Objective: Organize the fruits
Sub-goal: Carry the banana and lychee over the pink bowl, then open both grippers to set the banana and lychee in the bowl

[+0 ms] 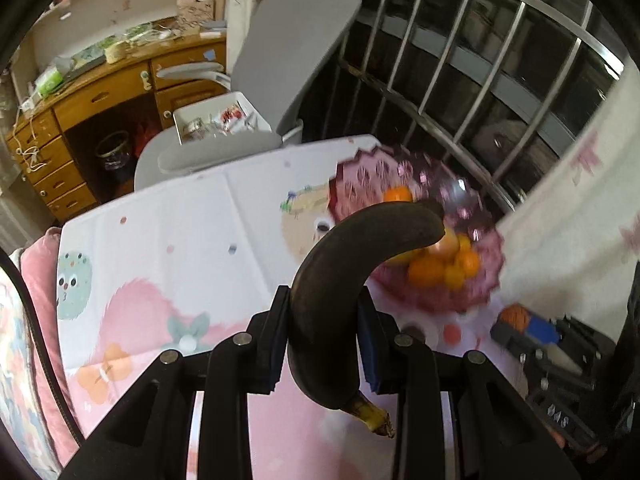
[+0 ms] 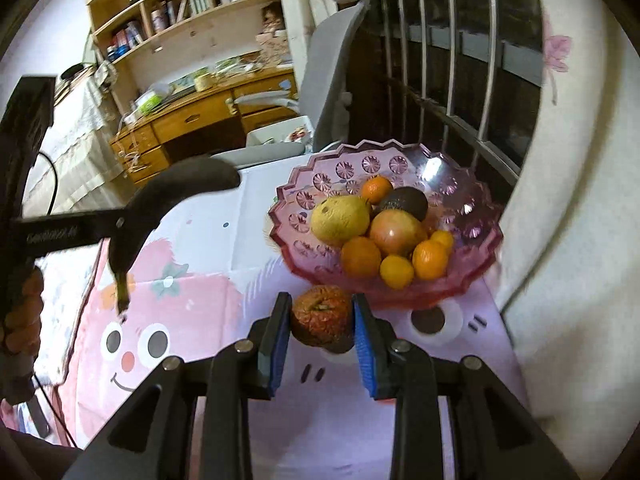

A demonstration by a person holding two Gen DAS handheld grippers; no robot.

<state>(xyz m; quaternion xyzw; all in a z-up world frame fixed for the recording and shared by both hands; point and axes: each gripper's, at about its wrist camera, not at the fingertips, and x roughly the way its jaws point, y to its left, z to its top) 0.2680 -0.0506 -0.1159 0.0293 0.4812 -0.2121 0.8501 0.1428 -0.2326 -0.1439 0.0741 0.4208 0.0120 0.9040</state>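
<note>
My left gripper [image 1: 323, 308] is shut on a blackened banana [image 1: 340, 280] and holds it above the cloth, its tip over the near rim of the pink glass bowl [image 1: 360, 178]. The same banana [image 2: 160, 204] shows at the left of the right wrist view. My right gripper [image 2: 321, 312] is shut on a wrinkled red apple [image 2: 322, 314] just in front of the pink bowl [image 2: 304, 200]. The bowl holds several oranges [image 2: 360, 256], a yellow fruit [image 2: 340, 219], an apple [image 2: 394, 231] and a dark avocado [image 2: 404, 200].
A cartoon-printed tablecloth [image 2: 192, 312] covers the table. A grey chair [image 1: 288, 60] stands behind it, with a wooden desk [image 1: 100, 96] further back. Window bars [image 1: 500, 60] and a white curtain [image 2: 568, 200] close the right side.
</note>
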